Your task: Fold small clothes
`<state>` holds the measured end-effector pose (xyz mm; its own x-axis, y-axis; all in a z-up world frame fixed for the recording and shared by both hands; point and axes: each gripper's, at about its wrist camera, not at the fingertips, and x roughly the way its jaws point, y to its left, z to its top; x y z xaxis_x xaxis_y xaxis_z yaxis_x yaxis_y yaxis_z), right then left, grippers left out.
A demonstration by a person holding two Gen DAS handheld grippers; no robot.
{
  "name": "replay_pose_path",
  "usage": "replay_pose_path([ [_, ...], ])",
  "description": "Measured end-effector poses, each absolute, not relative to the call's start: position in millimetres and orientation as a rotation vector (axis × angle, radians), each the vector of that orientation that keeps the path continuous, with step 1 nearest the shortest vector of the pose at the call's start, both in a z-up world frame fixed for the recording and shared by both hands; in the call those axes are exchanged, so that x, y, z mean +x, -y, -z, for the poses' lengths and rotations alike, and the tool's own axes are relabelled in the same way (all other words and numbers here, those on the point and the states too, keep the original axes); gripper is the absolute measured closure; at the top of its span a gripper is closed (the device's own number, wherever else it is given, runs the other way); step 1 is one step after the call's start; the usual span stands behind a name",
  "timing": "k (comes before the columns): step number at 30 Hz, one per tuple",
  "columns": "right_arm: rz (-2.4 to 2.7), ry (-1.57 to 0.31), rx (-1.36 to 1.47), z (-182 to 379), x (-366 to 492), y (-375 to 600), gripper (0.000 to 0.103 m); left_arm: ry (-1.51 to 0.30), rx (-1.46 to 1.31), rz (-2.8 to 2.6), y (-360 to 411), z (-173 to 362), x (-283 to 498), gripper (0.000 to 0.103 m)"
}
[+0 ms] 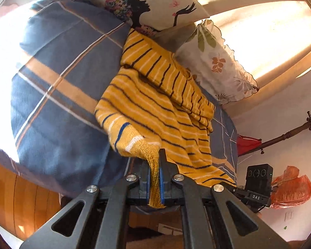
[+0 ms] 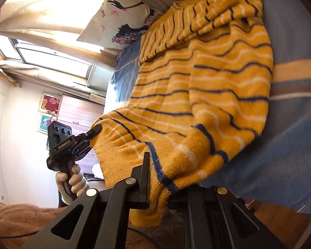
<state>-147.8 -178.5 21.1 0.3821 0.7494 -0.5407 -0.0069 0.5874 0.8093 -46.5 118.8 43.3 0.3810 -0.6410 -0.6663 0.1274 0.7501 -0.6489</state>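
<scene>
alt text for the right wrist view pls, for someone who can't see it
A yellow striped sweater lies on a blue plaid bedspread, its hem pinched at two spots by the right gripper in the foreground and the left gripper, held in a hand. Behind are a printed pillow and a sunlit window.

Clearance around the sweater on the bed

Blue plaid bedspread (image 1: 58, 95) lies bare at 9 o'clock of the yellow striped sweater (image 1: 155, 108); printed pillow (image 1: 155, 2) at 12 and leaf-print pillow (image 1: 215, 62) at 2 block the far end.
</scene>
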Motion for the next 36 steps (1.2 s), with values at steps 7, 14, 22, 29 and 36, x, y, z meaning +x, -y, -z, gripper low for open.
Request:
replay_pose_path([
  [7, -0.469, -0.943, 0.774, -58.8, -71.5, 203.4, 0.091, -1.002, -0.48, 0.56, -80.8, -73.1, 52.2, 0.097],
  [14, -0.322, -0.894, 0.829, -60.5, 22.3, 242.9, 0.091, -1.016, -0.428, 0.58, -33.9, -58.8, 165.2, 0.097],
  [22, -0.151, -0.917, 0.994, -14.9, 115.8, 288.7, 0.064, -1.135, -0.5, 0.593, -9.6, -16.8, 259.9, 0.087],
  [29, 0.001, -0.806, 1.203, 5.1, 138.7, 330.7, 0.035, -1.114, -0.565, 0.582, -29.6, -13.5, 273.3, 0.055],
  [36, 0.004, -0.925, 0.799, -41.7, 101.6, 313.9, 0.035, -1.116, -0.399, 0.516, -47.8, -19.3, 237.5, 0.05],
])
